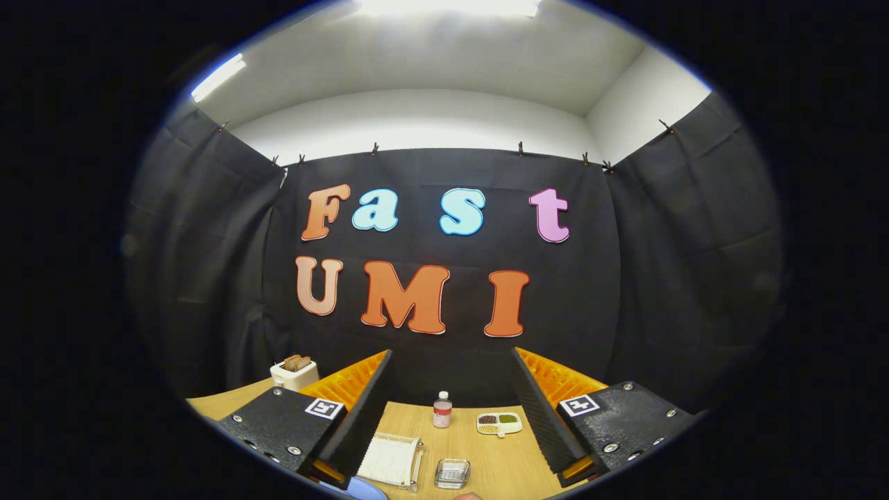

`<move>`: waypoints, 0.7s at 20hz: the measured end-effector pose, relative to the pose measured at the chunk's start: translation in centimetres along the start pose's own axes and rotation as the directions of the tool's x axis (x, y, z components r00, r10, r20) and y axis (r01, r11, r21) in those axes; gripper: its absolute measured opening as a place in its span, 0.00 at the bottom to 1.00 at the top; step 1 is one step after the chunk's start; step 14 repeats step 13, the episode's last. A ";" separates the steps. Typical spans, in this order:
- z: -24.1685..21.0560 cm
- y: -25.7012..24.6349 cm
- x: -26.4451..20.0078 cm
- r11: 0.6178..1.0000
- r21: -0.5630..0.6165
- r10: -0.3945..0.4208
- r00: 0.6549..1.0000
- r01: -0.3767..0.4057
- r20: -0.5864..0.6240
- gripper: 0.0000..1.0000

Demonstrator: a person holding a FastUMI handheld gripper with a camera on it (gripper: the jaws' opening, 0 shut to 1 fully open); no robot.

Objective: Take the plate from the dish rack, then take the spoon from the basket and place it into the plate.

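Note:
My gripper point(451, 351) is open, its two fingers spread wide with nothing between them, held above a wooden table point(486, 465). Between the fingers and below them lies a clear-framed holder with a white grid-like inside point(392, 458); I cannot tell whether it is the rack or the basket. A pale blue rounded edge point(361, 489), possibly the plate, shows just under the left finger. A small clear glass dish point(452, 473) sits beside the holder. No spoon can be made out.
A small bottle with a white cap point(442, 410) and a divided white dish with coloured fillings point(499, 423) stand farther back on the table. A white toaster with bread in it point(294, 373) is at the far left. Black cloth walls close the booth.

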State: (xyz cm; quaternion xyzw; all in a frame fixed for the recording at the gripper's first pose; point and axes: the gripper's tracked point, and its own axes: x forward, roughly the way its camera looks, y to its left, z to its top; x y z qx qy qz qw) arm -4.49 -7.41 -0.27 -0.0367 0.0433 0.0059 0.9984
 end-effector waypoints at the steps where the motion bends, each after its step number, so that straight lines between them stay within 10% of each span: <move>1: 0.0 -0.1 0.0 1.000 -0.001 0.001 1.000 -0.001 0.000 0.97; 14: -0.1 0.4 0.5 1.000 -0.007 0.017 1.000 -0.017 0.000 0.98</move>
